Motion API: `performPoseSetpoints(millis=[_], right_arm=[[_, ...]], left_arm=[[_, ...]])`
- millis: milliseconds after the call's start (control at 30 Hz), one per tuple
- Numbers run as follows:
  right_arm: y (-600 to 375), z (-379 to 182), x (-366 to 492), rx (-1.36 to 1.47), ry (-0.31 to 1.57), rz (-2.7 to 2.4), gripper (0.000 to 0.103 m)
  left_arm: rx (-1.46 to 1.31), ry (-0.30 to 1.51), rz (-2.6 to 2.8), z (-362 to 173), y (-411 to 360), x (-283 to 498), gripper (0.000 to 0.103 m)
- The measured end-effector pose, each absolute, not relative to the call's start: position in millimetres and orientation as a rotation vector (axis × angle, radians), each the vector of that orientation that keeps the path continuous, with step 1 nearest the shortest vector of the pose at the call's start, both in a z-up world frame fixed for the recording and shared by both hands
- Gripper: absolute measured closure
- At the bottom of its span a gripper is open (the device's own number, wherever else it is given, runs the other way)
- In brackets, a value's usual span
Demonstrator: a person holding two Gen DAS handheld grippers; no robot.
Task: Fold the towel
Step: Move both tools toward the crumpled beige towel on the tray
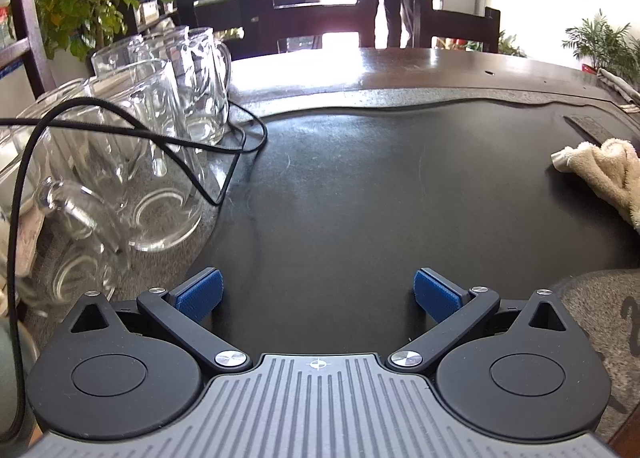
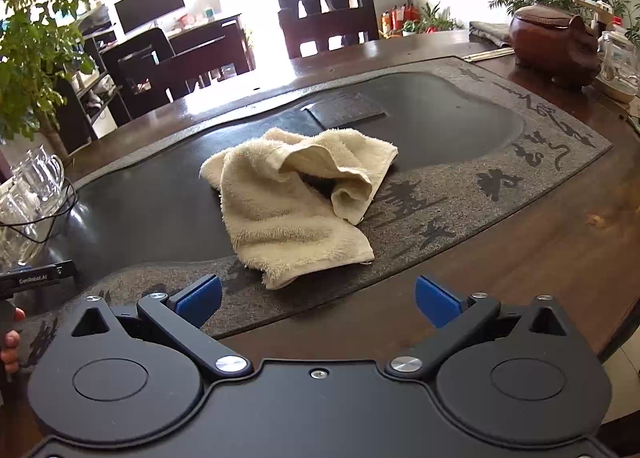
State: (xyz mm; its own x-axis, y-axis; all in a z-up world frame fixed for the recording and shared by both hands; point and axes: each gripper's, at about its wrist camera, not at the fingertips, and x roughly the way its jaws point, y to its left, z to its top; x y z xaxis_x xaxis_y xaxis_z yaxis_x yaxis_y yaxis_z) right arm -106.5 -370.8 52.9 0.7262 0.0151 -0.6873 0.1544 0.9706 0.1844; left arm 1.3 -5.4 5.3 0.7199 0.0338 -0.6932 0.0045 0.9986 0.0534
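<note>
Left side: glass mugs and a black cable crowd the tray's edge.
Open room: the dark stone tray lies bare ahead of the left gripper.
Towel: cream terry, crumpled, one corner flopped over; straddles the tray's near rim, just ahead of the right gripper.
Jaws: both spread wide, holding nothing.
</note>
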Motion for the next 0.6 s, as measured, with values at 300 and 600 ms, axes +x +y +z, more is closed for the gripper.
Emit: performPoseSetpoints(millis=[300, 600], right_arm=[[-380.0, 49.9, -102.2, 0.258, 0.794, -0.022, 0.0], [-379.5, 54.0, -107.1, 0.251, 0.82, -0.025, 0.0]], left_arm=[[0.098, 0.729, -0.023, 32.3, -39.9, -21.6, 0.0], [0.126, 0.717, -0.146, 60.3, -87.8, -55.5, 0.0]])
